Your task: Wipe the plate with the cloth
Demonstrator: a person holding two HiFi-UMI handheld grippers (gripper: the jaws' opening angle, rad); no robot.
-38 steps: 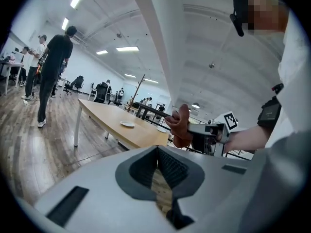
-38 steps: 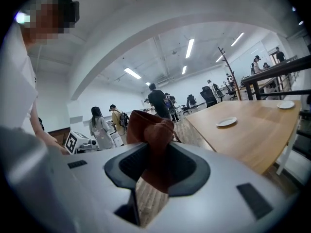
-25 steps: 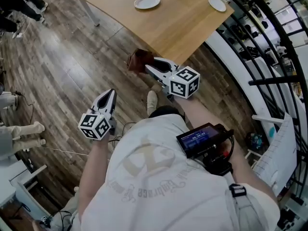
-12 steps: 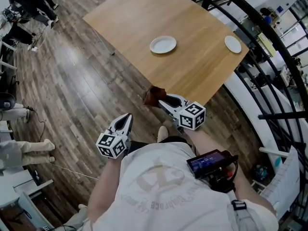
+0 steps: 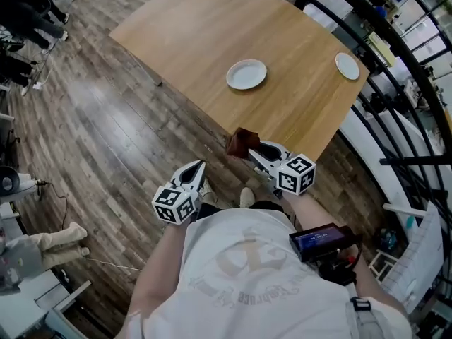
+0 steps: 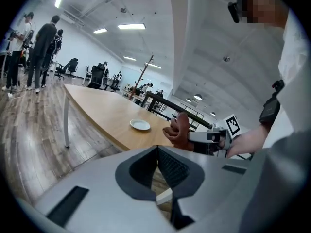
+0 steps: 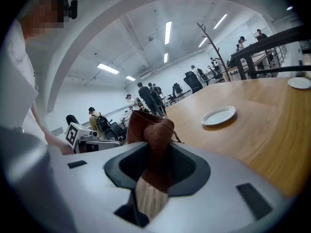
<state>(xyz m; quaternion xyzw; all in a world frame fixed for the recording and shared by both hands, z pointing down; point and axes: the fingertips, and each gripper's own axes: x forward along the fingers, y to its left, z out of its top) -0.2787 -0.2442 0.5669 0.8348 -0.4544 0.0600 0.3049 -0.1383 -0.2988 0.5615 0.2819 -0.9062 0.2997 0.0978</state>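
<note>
The right gripper (image 5: 254,151) is clamped on a brown cloth (image 5: 239,143) at the wooden table's (image 5: 191,41) near edge. The white plate (image 5: 246,74) lies farther in on the table, well apart. The left gripper's (image 5: 199,167) jaws are together and empty, over the floor (image 5: 106,133).

Table (image 5: 191,27): pale wood grain. Plate (image 5: 246,74) and second plate (image 5: 347,66) on it: white. Cloth (image 5: 240,143) at the table's near edge: rust-brown. Left gripper (image 5: 200,166), right gripper (image 5: 252,151): grey, with black-and-white square-marker cubes. Floor (image 5: 92,133) beside the table: dark brown planks.
</note>
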